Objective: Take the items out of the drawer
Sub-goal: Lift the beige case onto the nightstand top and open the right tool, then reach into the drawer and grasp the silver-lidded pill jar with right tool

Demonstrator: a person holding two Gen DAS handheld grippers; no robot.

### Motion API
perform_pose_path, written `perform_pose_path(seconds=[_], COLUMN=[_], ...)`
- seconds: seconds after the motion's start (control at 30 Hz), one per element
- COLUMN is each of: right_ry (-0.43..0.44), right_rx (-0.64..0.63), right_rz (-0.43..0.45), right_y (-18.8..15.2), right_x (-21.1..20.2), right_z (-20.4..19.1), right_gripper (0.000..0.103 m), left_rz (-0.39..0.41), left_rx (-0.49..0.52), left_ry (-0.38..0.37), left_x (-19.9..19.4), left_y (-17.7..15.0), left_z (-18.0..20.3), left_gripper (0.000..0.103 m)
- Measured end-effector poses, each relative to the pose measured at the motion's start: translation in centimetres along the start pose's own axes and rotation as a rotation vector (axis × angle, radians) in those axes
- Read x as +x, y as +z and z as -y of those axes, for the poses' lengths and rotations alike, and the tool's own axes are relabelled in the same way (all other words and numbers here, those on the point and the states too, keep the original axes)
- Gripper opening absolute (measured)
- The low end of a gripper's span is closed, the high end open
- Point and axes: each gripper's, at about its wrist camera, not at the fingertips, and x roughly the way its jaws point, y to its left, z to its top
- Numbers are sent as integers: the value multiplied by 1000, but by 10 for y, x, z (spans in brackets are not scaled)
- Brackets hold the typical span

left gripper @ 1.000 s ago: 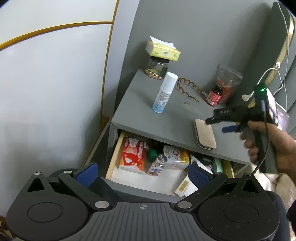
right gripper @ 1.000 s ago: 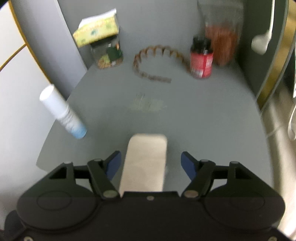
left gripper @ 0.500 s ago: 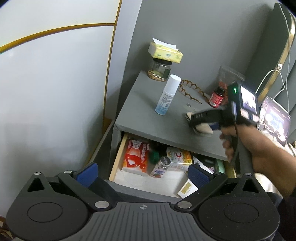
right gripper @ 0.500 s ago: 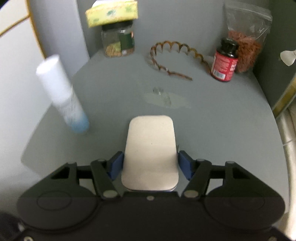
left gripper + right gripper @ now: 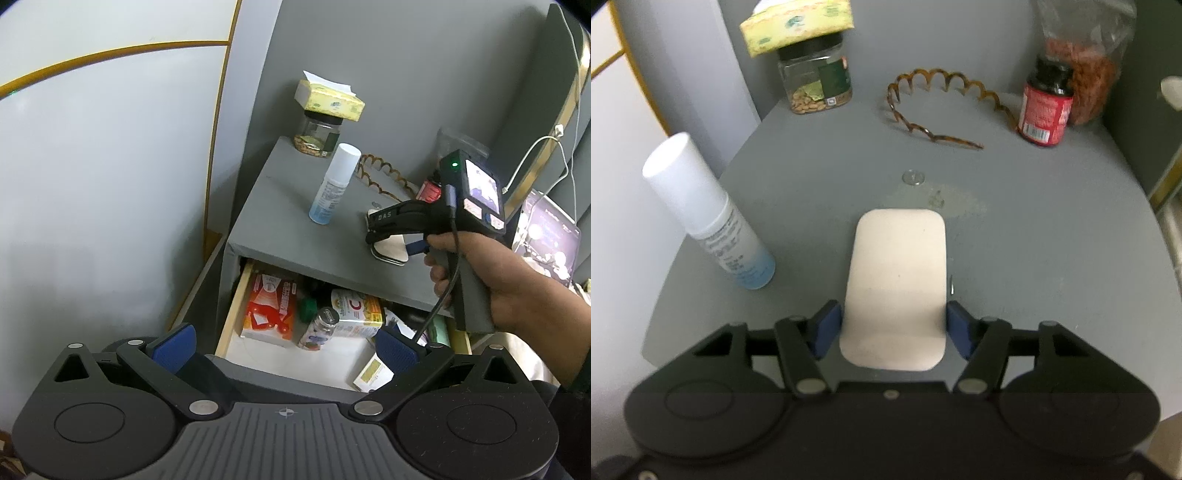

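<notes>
The open drawer (image 5: pixel 236 306) under the grey nightstand top (image 5: pixel 280 229) holds a red-and-white box (image 5: pixel 269 310), a small bottle (image 5: pixel 319 326), a yellow-labelled tub (image 5: pixel 354 312) and other packs. My left gripper (image 5: pixel 284 341) is open and empty in front of the drawer. My right gripper (image 5: pixel 894 326) is over the nightstand top (image 5: pixel 1034 240) with its blue pads touching both sides of a flat beige case (image 5: pixel 897 284), which lies on the top; it also shows in the left wrist view (image 5: pixel 391 249).
On the top stand a white spray bottle (image 5: pixel 713 218), a jar (image 5: pixel 816 79) with a yellow tissue pack (image 5: pixel 798 22) on it, a brown spiral hairband (image 5: pixel 942 99), a red pill bottle (image 5: pixel 1045 105) and a bag of red snack (image 5: pixel 1086 66). A wall is on the left.
My right gripper came in over the beige case and its fingers closed from wide open to touching the case's sides. My left gripper stayed open by the drawer.
</notes>
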Motion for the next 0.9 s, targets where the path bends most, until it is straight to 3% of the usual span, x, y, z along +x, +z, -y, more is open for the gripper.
perform_pose_path(seconds=[0.33,0.53,0.63,0.8,0.9], right_ry=[10,26,93,259,283], right_rx=[8,-6,-49,-171,-198], right_rz=[-3,110,161,162,133], right_y=[9,5,-9,-52,-79], right_x=[3,-37,-68,-107,-115], right_z=[-4,5,12,19,23], right_gripper=[65,69,69,66,66], left_rz=[3,9,12,8,3], left_rx=[8,-4,-9,-9,3], left_ry=[5,9,12,12,12], left_x=[-1,-2,-2,-1,0], left_y=[-1,0,0,-1,-3], left_z=[1,-1,-2,0,2], left_gripper=[102,102,102,102,102])
